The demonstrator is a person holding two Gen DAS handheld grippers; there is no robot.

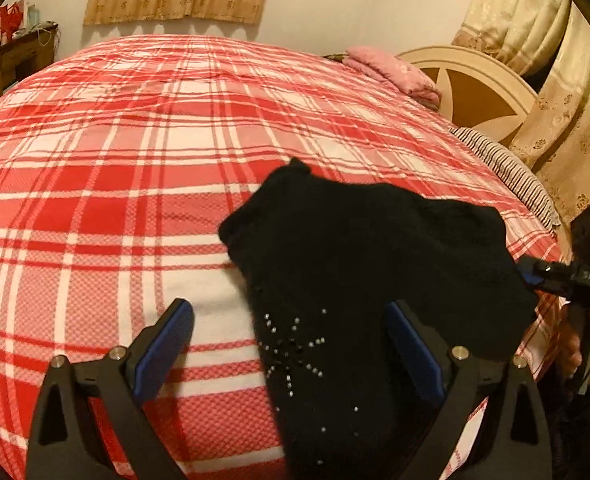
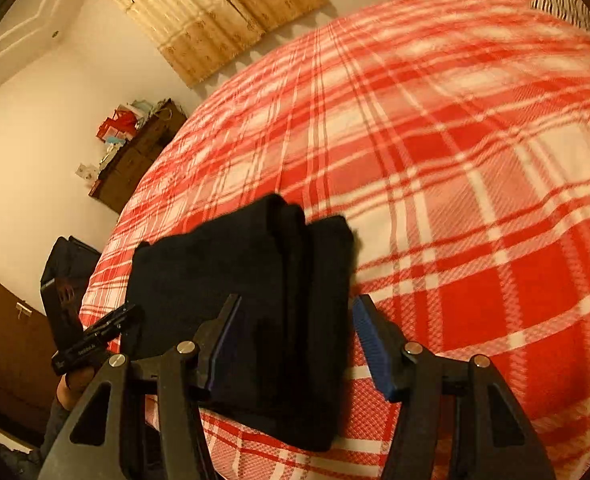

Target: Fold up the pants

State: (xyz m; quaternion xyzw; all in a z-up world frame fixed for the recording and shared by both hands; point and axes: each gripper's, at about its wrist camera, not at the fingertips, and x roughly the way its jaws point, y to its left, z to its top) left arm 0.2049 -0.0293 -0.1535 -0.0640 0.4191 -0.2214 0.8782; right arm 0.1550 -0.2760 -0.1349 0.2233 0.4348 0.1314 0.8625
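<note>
I am hovering both grippers, left gripper (image 1: 289, 354) and right gripper (image 2: 295, 344), jaws apart, over the black pants (image 2: 251, 300) lying already folded compactly on the bed (image 1: 135, 184); little is remaining.

No legible text anywhere.

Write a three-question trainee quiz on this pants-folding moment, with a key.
1. True or false: the black pants lie spread out flat at full length on the plaid bedspread.
2. Which is open with nothing pinched? A left gripper only; B right gripper only; C both.
3. What decorates the pants in the left wrist view?

Key: 1 false, they are folded into a compact bundle. 2 C. 3 A burst of small shiny studs.
</note>
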